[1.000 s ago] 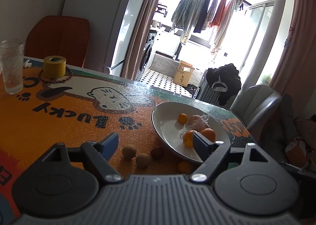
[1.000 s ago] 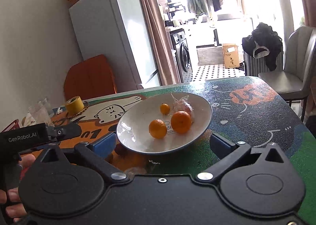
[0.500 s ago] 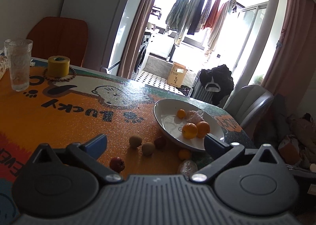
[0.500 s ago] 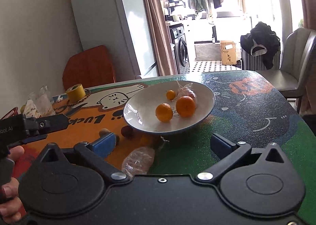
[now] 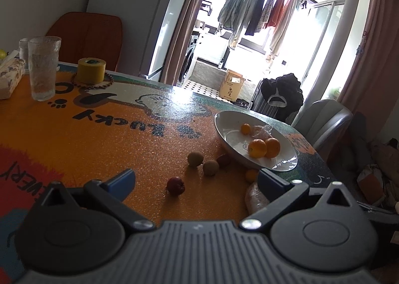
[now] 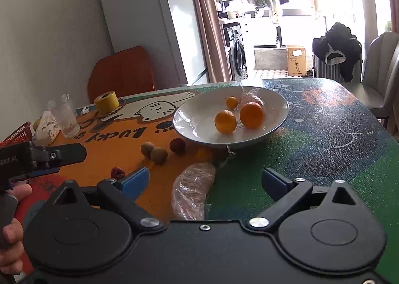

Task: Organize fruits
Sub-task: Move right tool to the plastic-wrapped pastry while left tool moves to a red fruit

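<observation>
Fruit scattered near the white bowl [image 6: 279, 119], both grippers empty above the table [image 6: 336, 149].
Left gripper [image 5: 195, 179] spread wide; right gripper [image 6: 205, 180] apart, its jaws just narrowing around the wrapped fruit [image 6: 194, 186]; green tabletop right stays bare to its edge.

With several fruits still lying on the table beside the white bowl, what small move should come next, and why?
Probably lower the right hand-held gripper onto the plastic-wrapped brown fruit. It lies on the colourful table between the blue pads, nearest of the loose fruits, outside the white ceramic bowl that already holds three oranges. The jaws have just been closing a little, but do not touch it yet.
</observation>
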`<state>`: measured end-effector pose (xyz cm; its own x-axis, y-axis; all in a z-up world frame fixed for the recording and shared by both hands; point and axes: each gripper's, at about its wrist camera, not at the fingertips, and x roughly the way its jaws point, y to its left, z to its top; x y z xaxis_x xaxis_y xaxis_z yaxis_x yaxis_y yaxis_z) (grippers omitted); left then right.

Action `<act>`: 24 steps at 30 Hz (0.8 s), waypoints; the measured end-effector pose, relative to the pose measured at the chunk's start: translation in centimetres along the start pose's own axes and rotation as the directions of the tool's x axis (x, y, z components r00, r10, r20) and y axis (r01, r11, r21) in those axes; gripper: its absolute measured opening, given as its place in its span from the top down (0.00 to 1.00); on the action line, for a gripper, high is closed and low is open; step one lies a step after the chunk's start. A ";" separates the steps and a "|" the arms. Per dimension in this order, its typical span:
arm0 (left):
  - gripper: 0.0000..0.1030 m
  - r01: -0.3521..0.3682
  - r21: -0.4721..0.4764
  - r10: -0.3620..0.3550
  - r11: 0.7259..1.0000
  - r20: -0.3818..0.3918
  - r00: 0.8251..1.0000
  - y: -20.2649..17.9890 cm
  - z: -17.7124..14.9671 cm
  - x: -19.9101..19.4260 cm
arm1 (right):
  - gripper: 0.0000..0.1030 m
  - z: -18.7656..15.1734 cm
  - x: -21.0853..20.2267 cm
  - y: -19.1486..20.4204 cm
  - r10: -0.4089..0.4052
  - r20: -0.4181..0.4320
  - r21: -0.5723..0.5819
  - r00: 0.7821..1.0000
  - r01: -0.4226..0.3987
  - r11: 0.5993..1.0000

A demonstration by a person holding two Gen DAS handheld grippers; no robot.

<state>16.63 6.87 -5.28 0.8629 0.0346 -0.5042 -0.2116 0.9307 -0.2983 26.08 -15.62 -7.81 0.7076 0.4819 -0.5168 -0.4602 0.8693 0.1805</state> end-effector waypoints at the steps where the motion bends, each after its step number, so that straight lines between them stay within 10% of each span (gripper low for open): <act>1: 0.00 -0.005 0.002 0.005 1.000 -0.004 1.000 0.1 -0.1 0.1 | 0.13 -0.1 0.2 0.1 0.003 -0.012 -0.003 1.000 -0.003 1.000; 12: 0.03 -0.054 0.034 0.055 0.998 -0.030 0.998 0.7 -1.3 1.1 | 0.38 -1.3 2.8 1.6 0.014 -0.119 -0.038 0.993 -0.019 0.999; 24: 0.31 -0.065 0.004 0.066 0.998 -0.049 0.997 1.8 -1.3 3.4 | 0.58 -1.3 5.5 2.6 -0.026 -0.154 -0.097 0.988 0.012 0.995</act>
<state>18.62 8.19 -8.64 0.8234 0.0776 -0.5621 -0.2657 0.9280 -0.2612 28.10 -10.85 -11.28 0.6288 0.4361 -0.6437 -0.5017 0.8601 0.0925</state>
